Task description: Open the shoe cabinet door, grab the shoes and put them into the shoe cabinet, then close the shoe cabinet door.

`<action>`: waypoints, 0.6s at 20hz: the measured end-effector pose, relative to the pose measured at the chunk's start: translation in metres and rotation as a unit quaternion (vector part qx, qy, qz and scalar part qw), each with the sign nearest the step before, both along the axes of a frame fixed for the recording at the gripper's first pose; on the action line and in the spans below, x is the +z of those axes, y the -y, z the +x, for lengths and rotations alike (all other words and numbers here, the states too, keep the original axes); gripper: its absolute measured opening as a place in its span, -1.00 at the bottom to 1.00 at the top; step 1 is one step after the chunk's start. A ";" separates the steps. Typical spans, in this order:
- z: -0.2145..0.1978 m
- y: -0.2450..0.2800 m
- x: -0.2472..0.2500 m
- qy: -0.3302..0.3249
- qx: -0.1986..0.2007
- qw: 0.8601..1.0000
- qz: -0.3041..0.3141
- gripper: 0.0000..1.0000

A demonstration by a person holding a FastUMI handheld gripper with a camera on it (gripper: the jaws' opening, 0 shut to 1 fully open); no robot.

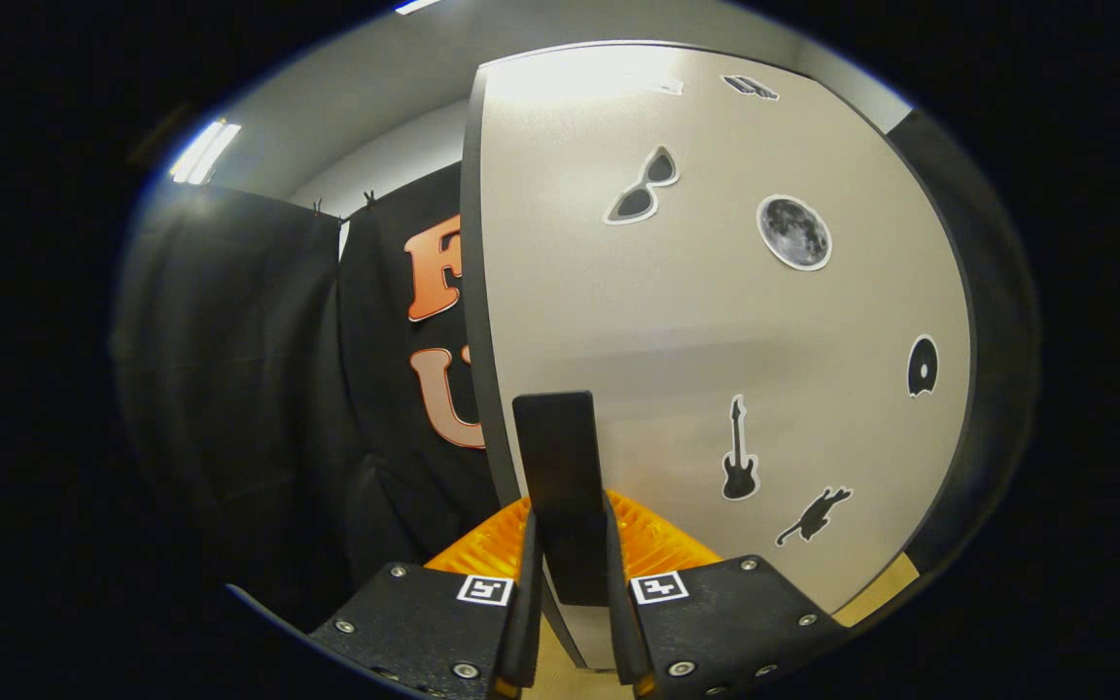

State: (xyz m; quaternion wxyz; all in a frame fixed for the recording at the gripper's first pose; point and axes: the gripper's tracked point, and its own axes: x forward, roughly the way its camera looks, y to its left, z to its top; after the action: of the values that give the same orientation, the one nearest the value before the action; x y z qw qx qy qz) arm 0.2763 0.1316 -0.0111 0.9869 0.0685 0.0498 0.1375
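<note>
Tongs [568,583] level and pointing straight at the pale shoe cabinet door [716,321], fingers closed on its dark upright handle [560,476] by the door's edge, stickers [793,231] beyond.

The tool [568,574] has black screwed housings, each bearing a square white-bordered marker, and ribbed inner faces.

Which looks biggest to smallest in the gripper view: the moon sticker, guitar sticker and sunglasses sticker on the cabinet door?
1. guitar sticker and sunglasses sticker: alike in length, unranked.
2. moon sticker: shorter, though rounder.
The tool is shut on the door handle.
</note>
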 end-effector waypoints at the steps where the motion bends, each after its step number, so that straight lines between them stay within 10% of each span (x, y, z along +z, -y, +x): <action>1: -0.003 0.001 0.001 0.000 -0.004 1.000 0.000 -0.41; 12: -0.046 0.028 0.007 0.011 -0.048 0.999 0.008 -0.50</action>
State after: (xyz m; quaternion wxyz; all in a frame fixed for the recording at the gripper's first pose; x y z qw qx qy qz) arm 0.2304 0.1032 -0.0042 0.9923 0.0777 0.0343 0.0907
